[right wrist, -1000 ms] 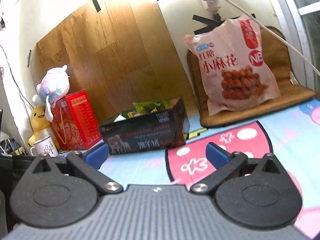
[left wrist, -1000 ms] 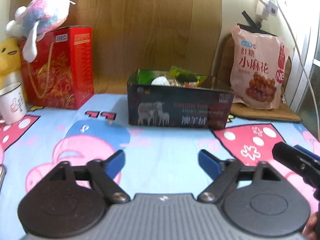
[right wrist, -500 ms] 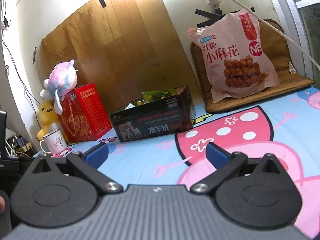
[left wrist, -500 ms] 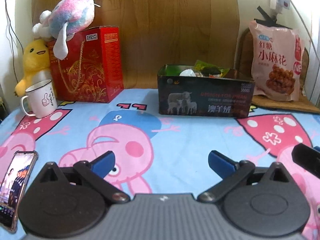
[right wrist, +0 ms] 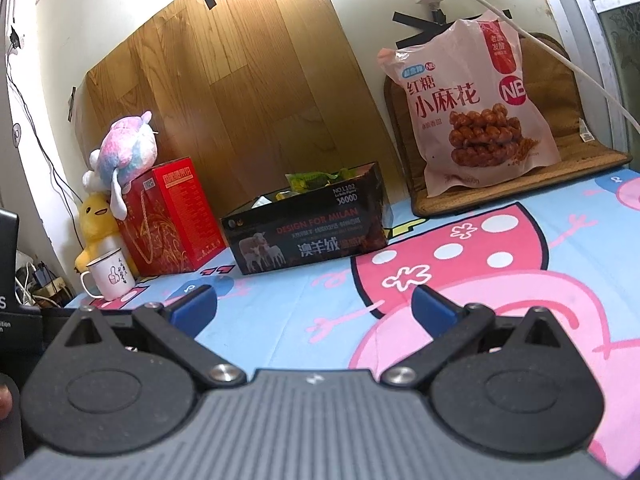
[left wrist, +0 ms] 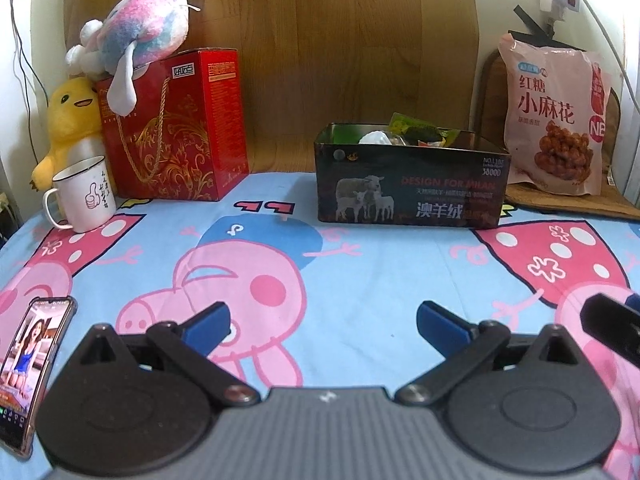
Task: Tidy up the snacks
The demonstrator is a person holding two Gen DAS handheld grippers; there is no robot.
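A dark open box (left wrist: 412, 188) with sheep printed on its side stands at the back of the cartoon sheet, with several snack packets (left wrist: 420, 132) in it. It also shows in the right wrist view (right wrist: 308, 232). A pink bag of fried twists (left wrist: 556, 116) leans against the wall on a brown mat, right of the box, and shows in the right wrist view (right wrist: 476, 112). My left gripper (left wrist: 323, 322) is open and empty, low over the sheet well in front of the box. My right gripper (right wrist: 314, 308) is open and empty too.
A red gift box (left wrist: 176, 128) with a plush toy (left wrist: 140, 36) on top stands back left, beside a yellow duck (left wrist: 72, 120) and a white mug (left wrist: 84, 200). A phone (left wrist: 28, 360) lies at the left front. A white cable (right wrist: 520, 28) hangs from a wall socket.
Both grippers have drawn back from the box and away from the wall; the box looks smaller and the phone and mug have come into the left view. Both stay open.
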